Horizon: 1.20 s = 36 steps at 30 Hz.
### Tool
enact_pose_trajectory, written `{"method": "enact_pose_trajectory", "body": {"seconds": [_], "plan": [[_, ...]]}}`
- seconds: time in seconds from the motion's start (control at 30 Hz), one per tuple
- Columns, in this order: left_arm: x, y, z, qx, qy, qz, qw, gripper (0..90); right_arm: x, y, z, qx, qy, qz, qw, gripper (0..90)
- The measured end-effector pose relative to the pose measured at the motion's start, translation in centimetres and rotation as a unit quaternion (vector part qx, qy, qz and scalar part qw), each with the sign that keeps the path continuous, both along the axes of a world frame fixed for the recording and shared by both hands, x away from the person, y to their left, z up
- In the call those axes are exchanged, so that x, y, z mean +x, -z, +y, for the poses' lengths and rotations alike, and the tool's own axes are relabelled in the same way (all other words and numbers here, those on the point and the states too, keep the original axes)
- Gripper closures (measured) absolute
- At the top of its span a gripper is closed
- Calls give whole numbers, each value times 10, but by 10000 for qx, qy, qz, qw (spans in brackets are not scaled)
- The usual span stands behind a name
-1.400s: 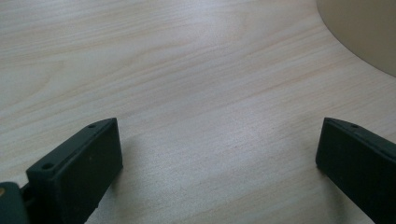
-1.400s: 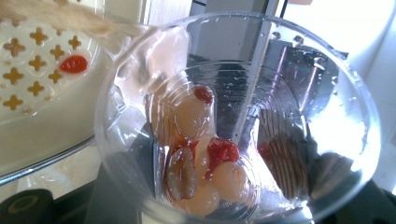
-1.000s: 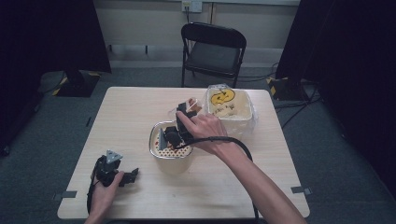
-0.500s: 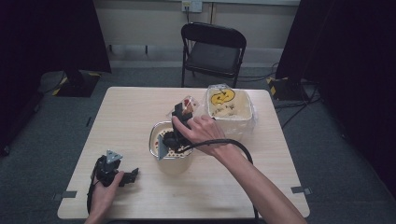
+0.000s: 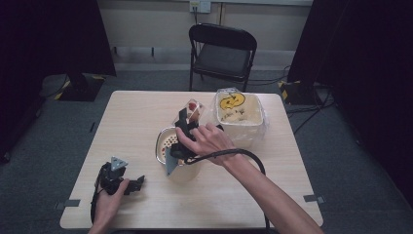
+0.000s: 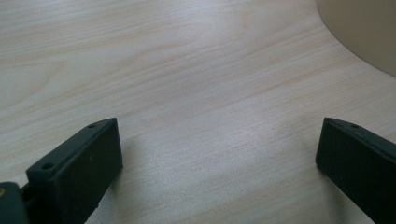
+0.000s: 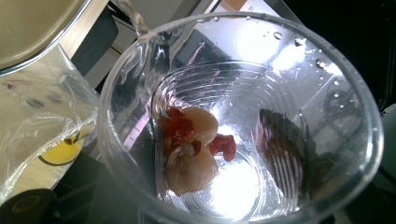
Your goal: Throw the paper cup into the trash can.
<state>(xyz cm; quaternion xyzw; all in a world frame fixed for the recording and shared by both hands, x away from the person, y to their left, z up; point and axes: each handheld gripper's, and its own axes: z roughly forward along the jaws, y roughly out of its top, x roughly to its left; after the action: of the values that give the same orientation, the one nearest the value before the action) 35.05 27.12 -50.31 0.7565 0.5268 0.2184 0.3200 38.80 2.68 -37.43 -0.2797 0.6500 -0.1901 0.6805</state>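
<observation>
While our right gripper (image 5: pixel 182 127) clamps the clear cup (image 7: pixel 238 116), we have tipped it up from the strainer bowl (image 5: pixel 168 144) just below (fruit pieces (image 7: pixel 194 149) linger inside); draining seems finished. Our left gripper (image 5: pixel 127 183) rests open, well apart.

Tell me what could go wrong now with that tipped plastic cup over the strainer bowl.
The right gripper holds the clear plastic cup tilted above the strainer bowl. The fruit pieces sit at the cup's bottom and may stick there. The thin cup could buckle or slip. The left gripper rests apart, so the bowl could shift.
</observation>
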Motion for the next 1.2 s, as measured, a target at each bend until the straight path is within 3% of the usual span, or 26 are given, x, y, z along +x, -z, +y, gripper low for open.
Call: {"method": "enact_pose_trajectory", "body": {"seconds": [0.17,0.2,0.53,0.6,0.67,0.87,0.97,1.03,1.07,1.13,1.17,1.2], "plan": [[0,0,0,-1,0,0,10000,0,-1,4,0,-253,-69,-166,9995,475],[0,0,0,-2,1,1,10000,0,-1,6,-1,-437,-84,-302,9986,476],[0,0,0,-1,1,1,10000,0,-4,8,-2,-818,-106,-637,9946,484],[0,0,0,-1,4,1,10000,0,-5,9,-3,-810,-88,-620,9947,484],[0,0,0,11,14,0,10000,0,-6,10,-2,-988,-160,-739,9922,485],[0,0,0,6,17,-6,10000,0,-6,8,-1,-978,-108,-731,9925,486],[0,0,0,10,16,-1,10000,0,-6,7,1,-795,-101,-600,9950,486],[0,0,0,-2,11,2,10000,0,-5,0,2,-287,6,-176,9994,486],[0,0,0,-2,11,2,10000,0,-5,0,2,-287,6,-176,9994,486],[0,0,0,-5,12,3,10000,0,-2,-4,0,44,82,22,10000,486],[0,0,0,-2,11,1,10000,0,0,-7,-3,482,156,264,9984,486],[0,0,0,-2,11,1,10000,0,0,-7,-3,482,156,264,9984,486]]}}
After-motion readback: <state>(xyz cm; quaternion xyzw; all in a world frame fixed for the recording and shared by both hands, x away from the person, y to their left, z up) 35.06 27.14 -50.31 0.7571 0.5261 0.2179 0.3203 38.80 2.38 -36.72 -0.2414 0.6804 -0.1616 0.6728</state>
